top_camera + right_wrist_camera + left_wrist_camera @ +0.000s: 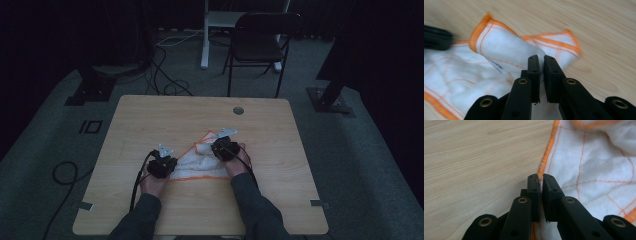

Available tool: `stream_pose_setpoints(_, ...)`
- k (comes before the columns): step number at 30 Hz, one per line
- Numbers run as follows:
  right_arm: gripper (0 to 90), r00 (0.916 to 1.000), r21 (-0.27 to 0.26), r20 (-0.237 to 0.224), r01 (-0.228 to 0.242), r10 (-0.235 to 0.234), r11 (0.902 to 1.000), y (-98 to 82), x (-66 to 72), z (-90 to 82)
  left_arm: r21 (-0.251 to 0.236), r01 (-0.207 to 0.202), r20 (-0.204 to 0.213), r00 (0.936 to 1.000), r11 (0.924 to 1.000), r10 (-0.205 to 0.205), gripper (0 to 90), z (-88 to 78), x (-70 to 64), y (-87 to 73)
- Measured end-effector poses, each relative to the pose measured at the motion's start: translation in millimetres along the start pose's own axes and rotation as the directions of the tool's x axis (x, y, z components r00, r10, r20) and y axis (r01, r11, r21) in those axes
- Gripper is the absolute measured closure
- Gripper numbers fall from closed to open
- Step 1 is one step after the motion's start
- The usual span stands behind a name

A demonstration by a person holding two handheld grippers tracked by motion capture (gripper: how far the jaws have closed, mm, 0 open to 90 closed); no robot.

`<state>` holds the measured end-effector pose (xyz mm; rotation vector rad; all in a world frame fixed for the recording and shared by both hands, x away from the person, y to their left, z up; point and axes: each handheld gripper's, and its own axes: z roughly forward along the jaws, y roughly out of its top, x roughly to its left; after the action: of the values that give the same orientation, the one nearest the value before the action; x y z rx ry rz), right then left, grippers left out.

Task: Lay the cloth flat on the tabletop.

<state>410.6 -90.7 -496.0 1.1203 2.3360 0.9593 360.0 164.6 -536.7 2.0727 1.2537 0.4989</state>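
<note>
Cloth: white cloth (202,162) with orange edging, crumpled at lower centre of the high view
Left gripper (541,178): jaws pinched on the orange hem – cloth's left edge
Right gripper (542,60): jaws clamped on a lifted fold – cloth's upper right
Table (150,120): light wood, under everything

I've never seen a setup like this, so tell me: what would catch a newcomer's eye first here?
Probably the white cloth with orange edging, crumpled near the middle of the pale wooden table in a dim room. A person's two hands each hold a black gripper on it: the left gripper pinches the cloth's orange hem, and the right gripper is shut on a lifted fold. Behind the table stands a dark folding chair.
</note>
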Motion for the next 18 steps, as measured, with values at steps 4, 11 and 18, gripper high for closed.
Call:
stream_pose_setpoints(4,84.5,0.9988,0.001,0.038,-0.031,0.031,0.9995,-9.7,-14.5,-6.5,0.001,0.012,0.0,0.9999,0.9999,-0.012,85.9,-6.3,-0.1,-6.4)
stream_pose_setpoints(11,84.6,0.992,-0.006,0.086,-0.093,0.093,0.9957,-23.6,-37.5,-15.1,0.01,-0.004,-0.002,1.0,0.9999,0.004,86.0,-13.8,-1.8,-12.8)
stream_pose_setpoints(18,84.7,0.9891,-0.009,0.088,-0.117,0.118,0.993,-27.0,-44.7,-15.7,0.019,-0.011,-0.007,0.9999,0.9998,0.011,83.7,-13.8,-1.9,-9.1)
